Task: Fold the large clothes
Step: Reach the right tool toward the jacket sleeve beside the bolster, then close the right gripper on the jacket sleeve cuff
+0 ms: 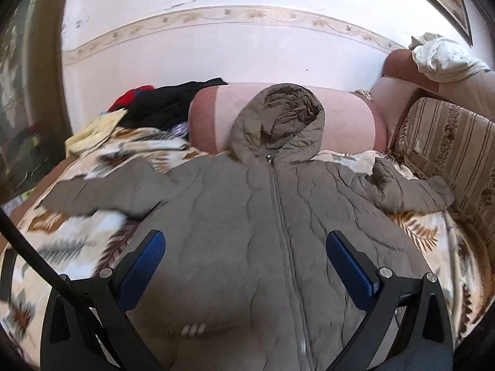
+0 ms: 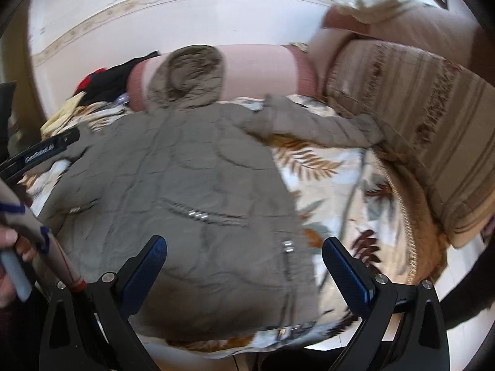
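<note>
Lying zipped and face-up on the bed (image 1: 92,241), sleeves spread for folding, the jacket (image 1: 247,216) waits; left claw (image 1: 246,258) and right claw (image 2: 244,264) hover spread, holding nothing.

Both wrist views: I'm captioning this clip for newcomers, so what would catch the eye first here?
A grey-brown hooded quilted jacket lies spread front-up and zipped across a leaf-patterned bedspread, its hood resting against a pink bolster. Both the left gripper and the right gripper hang open above the jacket, holding nothing. A heap of black, red and yellow clothes sits at the far left by the wall.
</note>
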Action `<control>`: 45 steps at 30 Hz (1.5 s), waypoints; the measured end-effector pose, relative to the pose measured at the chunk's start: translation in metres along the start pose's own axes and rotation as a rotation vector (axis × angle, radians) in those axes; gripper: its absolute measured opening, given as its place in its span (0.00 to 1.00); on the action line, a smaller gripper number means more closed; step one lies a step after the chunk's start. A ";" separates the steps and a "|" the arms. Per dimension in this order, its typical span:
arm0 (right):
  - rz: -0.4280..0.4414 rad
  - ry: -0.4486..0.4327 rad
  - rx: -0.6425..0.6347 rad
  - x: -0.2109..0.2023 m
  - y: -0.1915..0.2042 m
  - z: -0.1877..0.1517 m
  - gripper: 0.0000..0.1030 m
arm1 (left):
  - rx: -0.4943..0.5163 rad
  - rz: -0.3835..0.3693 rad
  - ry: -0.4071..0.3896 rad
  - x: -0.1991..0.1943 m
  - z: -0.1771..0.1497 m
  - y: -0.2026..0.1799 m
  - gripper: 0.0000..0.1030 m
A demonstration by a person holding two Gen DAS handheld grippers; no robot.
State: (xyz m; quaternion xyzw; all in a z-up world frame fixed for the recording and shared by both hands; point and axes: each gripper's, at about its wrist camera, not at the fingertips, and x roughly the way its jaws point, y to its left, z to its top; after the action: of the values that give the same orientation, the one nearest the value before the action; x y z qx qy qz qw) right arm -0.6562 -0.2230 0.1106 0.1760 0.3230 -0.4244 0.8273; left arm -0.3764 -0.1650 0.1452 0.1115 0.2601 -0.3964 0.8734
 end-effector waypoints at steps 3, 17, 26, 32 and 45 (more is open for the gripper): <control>0.015 0.034 0.075 0.007 -0.019 0.014 0.99 | 0.027 0.024 0.010 0.035 -0.010 -0.003 1.00; 0.027 0.151 0.385 0.097 -0.108 0.071 0.99 | -0.053 0.048 0.214 0.110 -0.024 0.036 1.00; 0.049 0.052 0.589 0.157 -0.183 0.107 0.94 | -0.003 0.055 0.246 0.126 -0.032 0.020 1.00; 0.012 0.011 0.659 0.204 -0.226 0.136 0.84 | 0.022 0.046 0.281 0.140 -0.036 0.017 1.00; -0.178 -0.008 0.795 0.279 -0.327 0.173 0.80 | 0.052 0.035 0.303 0.149 -0.040 0.011 1.00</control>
State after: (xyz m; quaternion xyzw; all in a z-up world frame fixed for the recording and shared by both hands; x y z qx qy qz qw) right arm -0.7364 -0.6742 0.0408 0.4517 0.1448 -0.5870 0.6560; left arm -0.3006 -0.2358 0.0312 0.1971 0.3768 -0.3664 0.8276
